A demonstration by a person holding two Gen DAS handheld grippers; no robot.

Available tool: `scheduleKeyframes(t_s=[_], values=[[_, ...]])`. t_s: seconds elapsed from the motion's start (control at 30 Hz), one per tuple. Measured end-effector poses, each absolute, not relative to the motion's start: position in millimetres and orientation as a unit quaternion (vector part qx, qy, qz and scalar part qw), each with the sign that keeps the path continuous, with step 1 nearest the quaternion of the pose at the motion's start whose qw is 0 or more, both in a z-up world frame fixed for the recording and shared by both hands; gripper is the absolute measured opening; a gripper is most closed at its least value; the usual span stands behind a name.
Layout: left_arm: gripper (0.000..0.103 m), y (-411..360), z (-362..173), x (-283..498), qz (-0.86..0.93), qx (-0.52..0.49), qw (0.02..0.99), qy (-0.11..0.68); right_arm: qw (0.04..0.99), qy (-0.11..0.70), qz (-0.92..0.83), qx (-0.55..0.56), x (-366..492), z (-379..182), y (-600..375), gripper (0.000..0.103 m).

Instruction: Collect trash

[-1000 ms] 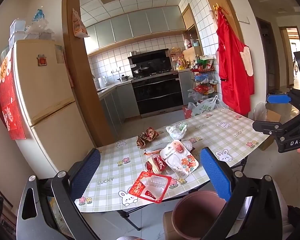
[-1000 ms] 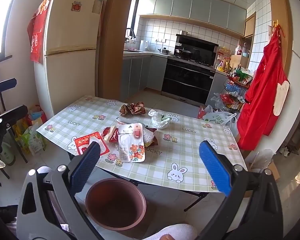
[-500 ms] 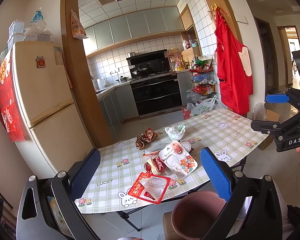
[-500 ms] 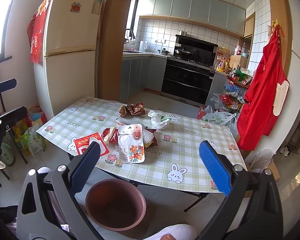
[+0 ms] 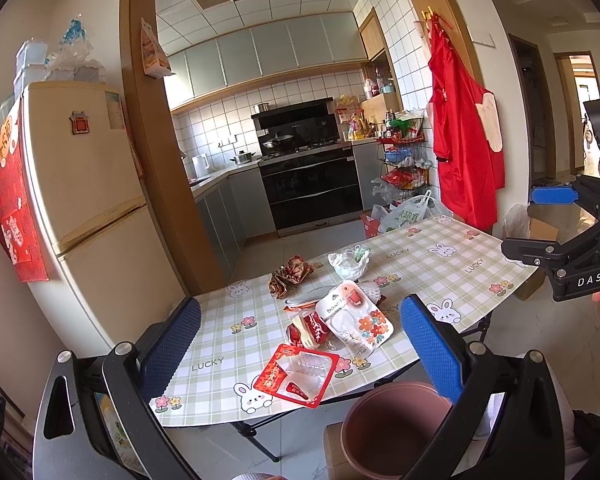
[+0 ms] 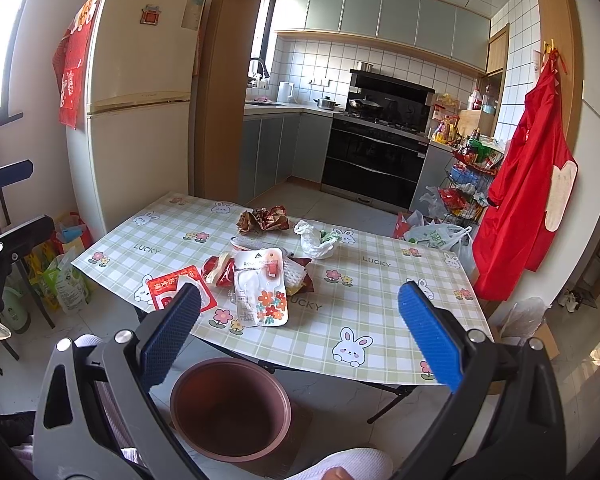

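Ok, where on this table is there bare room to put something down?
The table's right half, from the white plastic bag to the far right edge, is bare; so is the far left corner. Crowded: the middle, around the flowered package and red tray.

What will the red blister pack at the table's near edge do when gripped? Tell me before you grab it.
The blister pack looks like thin clear plastic on a red card, so it is probably light and may flex or crackle when squeezed. It lies flat, so it should not roll, but a finger may struggle to get under it. Pushed, it would likely slide on the smooth tablecloth.

Sunlit tiled kitchen [image 6: 380,60], cream fridge [image 6: 140,100]
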State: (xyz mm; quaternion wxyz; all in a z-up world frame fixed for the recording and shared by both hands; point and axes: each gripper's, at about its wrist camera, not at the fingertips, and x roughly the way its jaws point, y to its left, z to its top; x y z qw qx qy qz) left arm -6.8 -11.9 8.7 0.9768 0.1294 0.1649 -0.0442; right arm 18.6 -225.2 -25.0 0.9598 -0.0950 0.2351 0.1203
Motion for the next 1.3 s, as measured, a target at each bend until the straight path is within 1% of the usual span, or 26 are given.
scheduleKeyframes(t_s=[1.3], values=[[0.098,-10.6,5.9,-5.4,-0.048,0.117,0.977,0.169,0.959,0.237,0.120,-0.093,19.1,-28.3,-229.2,0.098]])
